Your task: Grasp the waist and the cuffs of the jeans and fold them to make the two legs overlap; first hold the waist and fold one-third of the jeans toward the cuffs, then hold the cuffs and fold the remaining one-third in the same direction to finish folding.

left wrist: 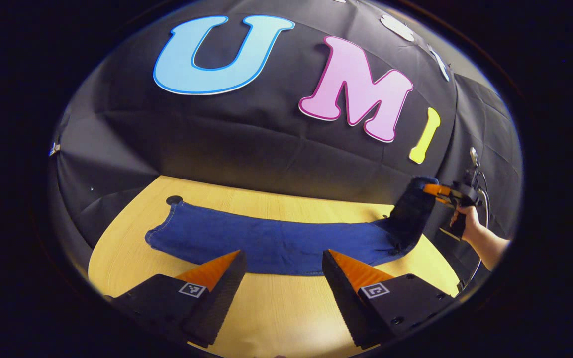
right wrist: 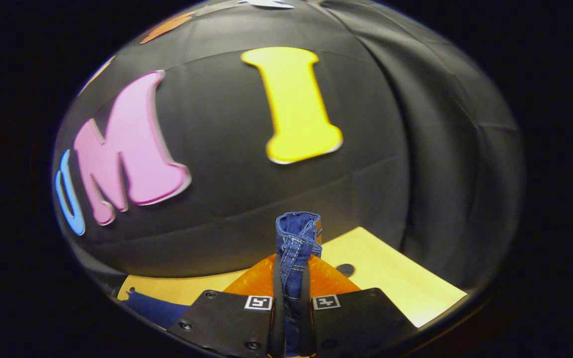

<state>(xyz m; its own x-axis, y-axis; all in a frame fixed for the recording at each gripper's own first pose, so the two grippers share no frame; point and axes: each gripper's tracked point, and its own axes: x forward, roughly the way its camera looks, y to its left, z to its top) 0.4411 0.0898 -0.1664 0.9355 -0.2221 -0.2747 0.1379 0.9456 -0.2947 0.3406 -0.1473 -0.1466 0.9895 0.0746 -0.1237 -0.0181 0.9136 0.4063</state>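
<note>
While the jeans are lying across the middle of the wooden table, their long axis is running from frame left to frame right in the left gripper view. At the right edge, the right gripper, held by a hand, is lifting one end clear of the table, probably to begin a fold toward the far end. In the right gripper view its fingers are pinching a bunched denim edge tightly. The left gripper is hovering near the lower hem, gaping wide and holding nothing.
</note>
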